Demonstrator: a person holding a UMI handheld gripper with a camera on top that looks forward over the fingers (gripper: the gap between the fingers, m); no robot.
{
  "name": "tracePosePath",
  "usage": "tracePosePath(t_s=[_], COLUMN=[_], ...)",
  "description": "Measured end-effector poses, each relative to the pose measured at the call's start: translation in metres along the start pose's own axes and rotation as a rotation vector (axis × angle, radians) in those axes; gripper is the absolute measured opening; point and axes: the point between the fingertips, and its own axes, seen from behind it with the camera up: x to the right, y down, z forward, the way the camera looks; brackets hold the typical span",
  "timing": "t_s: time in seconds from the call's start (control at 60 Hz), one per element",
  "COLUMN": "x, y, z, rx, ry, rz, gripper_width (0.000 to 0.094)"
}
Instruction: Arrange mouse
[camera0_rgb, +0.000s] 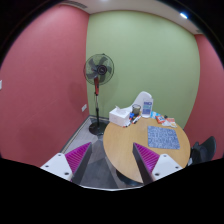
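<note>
At the left, I had a red wall (40, 80) and, near the corner, a standing fan (98, 72) on its pole, well apart from my gripper (114, 158). The fingers stood apart with nothing between them, the magenta pads (79, 155) showing on their inner faces, and the near rim of the round wooden table (125, 150) lay just ahead of them.

Moving rightward across the tabletop, I saw a white box-like thing (120, 117) at the far edge, a dark cup or can (136, 111) beside it, then a white container with a blue label (147, 105). Nearer to me lay a blue patterned mat (162, 136), and beyond it something small and round (165, 122) that I took to be the mouse, though it was too small for me to be sure.

If it was the mouse, I judged it light, rigid and smooth-shelled, likely to slip under a shallow pinch. I would take it across its narrow sides, low down, with both pads flat on the flanks. The green wall (150, 55) closed the scene behind.
</note>
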Motion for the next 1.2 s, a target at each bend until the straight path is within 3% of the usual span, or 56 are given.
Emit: tracePosePath(t_s=[0.117,0.283,0.6,0.867,1.2], x=[0.015,0.064,0.223,0.328,0.354], y=[0.014,0.077,0.204,0.235,0.242], z=[-0.004,-0.002,0.038,0.132,0.203], rx=[-0.015,-0.036,-0.094,-0.098,-0.144], ry=[0.022,0.042,0.179,0.233,0.166], rz=[0.012,0.053,0.141,0.176,0.236], gripper_width=[0.0836,0.0834,0.0836,0.0832,0.0832])
